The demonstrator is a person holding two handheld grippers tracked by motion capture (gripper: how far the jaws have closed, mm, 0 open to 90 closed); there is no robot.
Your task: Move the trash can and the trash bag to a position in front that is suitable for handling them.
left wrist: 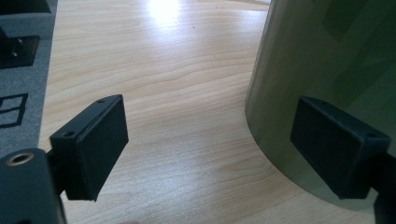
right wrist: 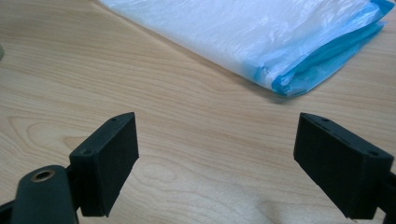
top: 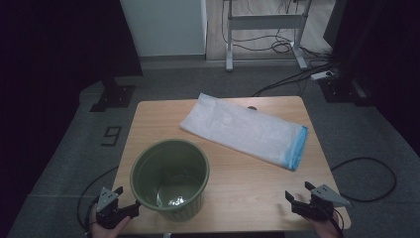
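A green plastic bin stands upright at the front left of the wooden table. A folded white plastic bag with a blue edge lies flat across the back right. My left gripper sits at the table's front left corner, open, just left of the bin. In the left gripper view the bin's wall rises close behind the right jaw, with bare wood between the jaws of my left gripper. My right gripper is open at the front right corner. In the right gripper view my right gripper faces the bag with nothing between its jaws.
Grey carpet surrounds the table, with a number mark on the left. Cables and a desk frame lie beyond the far edge. A stand base sits at the back left.
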